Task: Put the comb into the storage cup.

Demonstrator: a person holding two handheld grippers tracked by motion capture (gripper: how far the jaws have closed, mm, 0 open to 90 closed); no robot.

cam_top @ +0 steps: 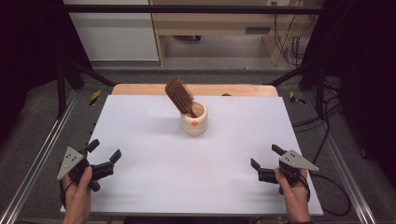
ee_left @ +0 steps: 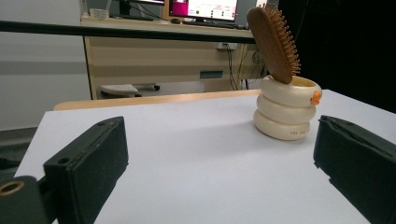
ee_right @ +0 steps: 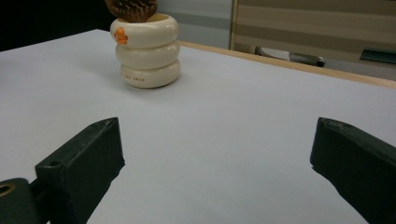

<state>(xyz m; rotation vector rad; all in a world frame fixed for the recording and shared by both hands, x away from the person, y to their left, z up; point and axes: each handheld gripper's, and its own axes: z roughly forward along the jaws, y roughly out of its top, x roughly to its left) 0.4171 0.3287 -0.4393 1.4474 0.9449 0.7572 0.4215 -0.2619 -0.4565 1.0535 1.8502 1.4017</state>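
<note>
Hairbrush [cam_top: 180, 95], brown and wooden, leans bristles-up in a cream ringed cup [cam_top: 194, 120]; both grippers' jaws gape apart.

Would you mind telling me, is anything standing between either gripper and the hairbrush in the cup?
Nothing visible does. The hairbrush leans in the cream cup mid-table, and only bare white table lies between it and the open left gripper and open right gripper.

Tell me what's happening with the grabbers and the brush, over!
Left gripper and right gripper open, holding nothing, near table edge. Hairbrush stands tilted, handle down, in cream cup mid-table. Nothing between them.
</note>
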